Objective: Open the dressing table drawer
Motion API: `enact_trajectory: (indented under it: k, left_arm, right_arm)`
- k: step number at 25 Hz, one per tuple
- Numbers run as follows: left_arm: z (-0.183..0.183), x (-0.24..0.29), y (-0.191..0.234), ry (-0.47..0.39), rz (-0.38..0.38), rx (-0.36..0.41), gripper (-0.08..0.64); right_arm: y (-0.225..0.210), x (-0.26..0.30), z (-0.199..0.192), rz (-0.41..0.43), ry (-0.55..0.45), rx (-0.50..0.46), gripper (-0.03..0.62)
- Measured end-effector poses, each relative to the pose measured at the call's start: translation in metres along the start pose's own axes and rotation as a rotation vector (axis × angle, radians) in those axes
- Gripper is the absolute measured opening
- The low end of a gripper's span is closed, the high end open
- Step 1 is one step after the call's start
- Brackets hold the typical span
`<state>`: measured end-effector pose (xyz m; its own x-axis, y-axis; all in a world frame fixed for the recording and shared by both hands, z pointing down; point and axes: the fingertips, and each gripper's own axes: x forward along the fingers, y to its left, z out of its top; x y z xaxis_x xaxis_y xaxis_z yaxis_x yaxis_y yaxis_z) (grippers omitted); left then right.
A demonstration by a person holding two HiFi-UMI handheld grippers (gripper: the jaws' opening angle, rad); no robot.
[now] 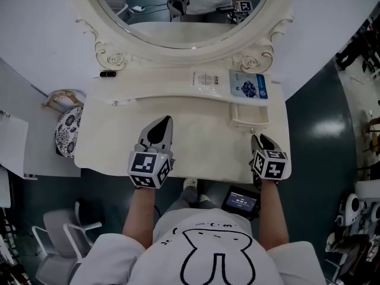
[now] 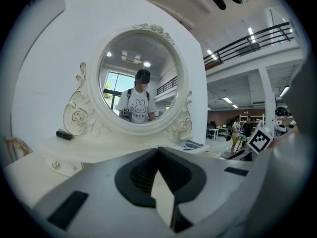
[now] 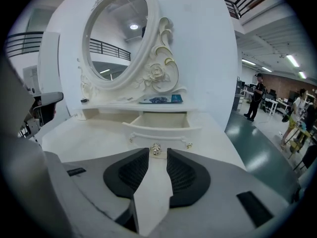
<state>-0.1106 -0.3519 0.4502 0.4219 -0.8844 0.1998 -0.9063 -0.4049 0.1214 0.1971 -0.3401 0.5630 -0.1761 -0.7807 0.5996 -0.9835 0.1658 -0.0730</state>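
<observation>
The cream dressing table (image 1: 119, 147) carries a round mirror (image 1: 154, 22). Its small right drawer (image 1: 249, 119) (image 3: 163, 125) stands pulled out and looks empty inside. The drawer's metal knob (image 3: 156, 149) sits just ahead of the tips of my right gripper (image 3: 157, 157) (image 1: 260, 140). That gripper is open by a narrow gap and holds nothing. My left gripper (image 1: 165, 123) (image 2: 157, 148) hovers over the middle of the tabletop, shut and empty, its tips meeting. A small left drawer (image 1: 116, 101) with its knob is closed.
A blue-printed booklet (image 1: 248, 86) and a white card (image 1: 205, 79) lie on the shelf under the mirror, and a small black object (image 1: 107, 73) at its left end. A patterned stool (image 1: 66, 129) stands left of the table. A screened device (image 1: 240, 200) sits below the front edge.
</observation>
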Motion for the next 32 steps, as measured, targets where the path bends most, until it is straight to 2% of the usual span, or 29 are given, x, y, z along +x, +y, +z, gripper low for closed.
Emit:
enact_trajectory:
  k: [5, 7, 8, 20, 25, 32]
  left_arm:
    - [0.006, -0.019, -0.016, -0.024, 0.022, -0.005, 0.009]
    - [0.010, -0.027, -0.023, -0.037, 0.028, -0.002, 0.009]
    - [0.012, -0.031, -0.026, -0.044, 0.030, 0.001, 0.009]
    - [0.046, -0.072, -0.062, -0.130, 0.030, 0.059, 0.009]
    - [0.052, -0.085, -0.075, -0.152, 0.018, 0.072, 0.009]
    - [0.061, -0.094, -0.089, -0.175, -0.005, 0.089, 0.009]
  right_arm:
    - [0.001, -0.042, 0.029, 0.038, -0.114, -0.013, 0.116]
    - [0.002, -0.061, 0.040, 0.039, -0.164, -0.020, 0.037]
    - [0.003, -0.070, 0.046, 0.041, -0.188, -0.023, 0.022]
    - [0.040, -0.156, 0.087, 0.194, -0.414, 0.000, 0.020]
    - [0.056, -0.183, 0.098, 0.226, -0.501, -0.040, 0.018]
    - [0.075, -0.222, 0.119, 0.232, -0.664, -0.152, 0.018]
